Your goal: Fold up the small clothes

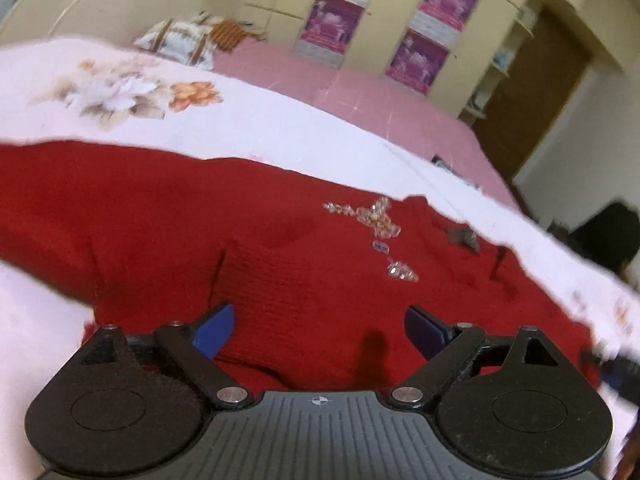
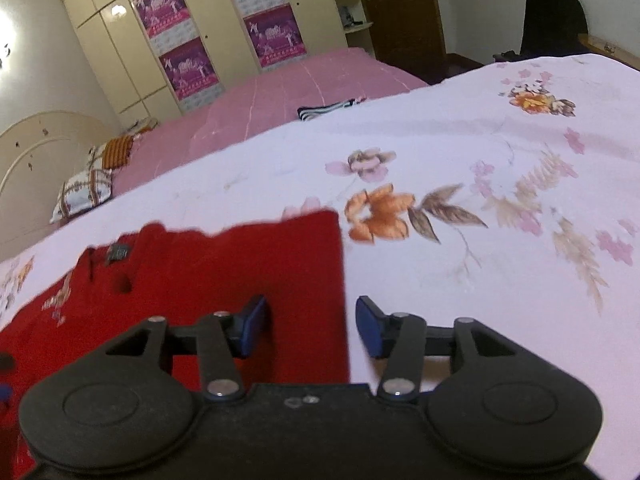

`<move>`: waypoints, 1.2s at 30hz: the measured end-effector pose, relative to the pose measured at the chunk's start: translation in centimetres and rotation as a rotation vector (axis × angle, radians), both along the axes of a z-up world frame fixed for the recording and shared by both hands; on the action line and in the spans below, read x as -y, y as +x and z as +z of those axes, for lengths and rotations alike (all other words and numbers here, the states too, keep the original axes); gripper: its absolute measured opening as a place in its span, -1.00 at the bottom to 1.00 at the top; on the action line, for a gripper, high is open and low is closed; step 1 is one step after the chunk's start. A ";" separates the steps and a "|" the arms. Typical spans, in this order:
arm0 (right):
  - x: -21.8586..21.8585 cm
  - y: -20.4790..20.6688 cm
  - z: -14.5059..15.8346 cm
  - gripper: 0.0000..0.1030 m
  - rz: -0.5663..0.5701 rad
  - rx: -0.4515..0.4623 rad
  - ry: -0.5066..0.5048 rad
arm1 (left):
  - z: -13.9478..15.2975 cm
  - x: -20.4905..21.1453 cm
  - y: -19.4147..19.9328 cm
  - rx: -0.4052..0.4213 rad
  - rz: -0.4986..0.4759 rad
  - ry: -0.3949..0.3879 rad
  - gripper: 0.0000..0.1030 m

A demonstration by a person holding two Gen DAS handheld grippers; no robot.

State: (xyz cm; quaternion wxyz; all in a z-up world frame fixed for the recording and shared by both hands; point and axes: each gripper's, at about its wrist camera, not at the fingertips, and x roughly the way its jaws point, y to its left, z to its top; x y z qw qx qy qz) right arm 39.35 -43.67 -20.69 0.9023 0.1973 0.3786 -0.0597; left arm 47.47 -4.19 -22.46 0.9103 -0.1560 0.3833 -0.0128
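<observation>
I count one garment: a red knitted sweater [image 1: 248,248] spread flat on the white floral sheet [image 1: 280,128], with a beaded ornament [image 1: 374,216] sewn on its front and a small grey label [image 2: 118,253] near its far edge. I take that sweater as my landmark.

I have two grippers. My left gripper [image 1: 319,330] hangs over the sweater's near part, its blue pads spread wide with nothing between them — only red knit beneath. My right gripper [image 2: 311,326] straddles the sweater's straight side edge: one blue pad sits over the red cloth, the other over bare sheet, jaws partly apart and pinching nothing that I can see.

Beyond the sweater, the sheet carries several printed flowers, orange and pale pink. Past the sheet lies a pink bedspread [image 2: 280,96], and on it one striped folded cloth [image 2: 326,109]. Two pillows [image 2: 86,190] rest by a cream headboard [image 2: 44,140]. Behind the bed stands a cream wardrobe [image 2: 116,40] bearing four purple posters [image 2: 160,8] — beside it, a brown door [image 2: 396,4].
</observation>
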 end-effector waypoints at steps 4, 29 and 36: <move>0.5 2.2 -0.4 -0.73 -0.033 -0.011 0.008 | -0.1 0.6 0.2 0.007 -0.012 0.037 0.78; -5.8 -2.7 3.4 -0.46 0.138 0.027 -0.225 | 2.9 -1.2 -3.6 -0.040 0.021 0.066 0.78; -11.0 -4.4 6.2 -0.37 0.250 0.074 -0.134 | 4.1 -8.5 -7.8 -0.087 0.178 0.058 0.78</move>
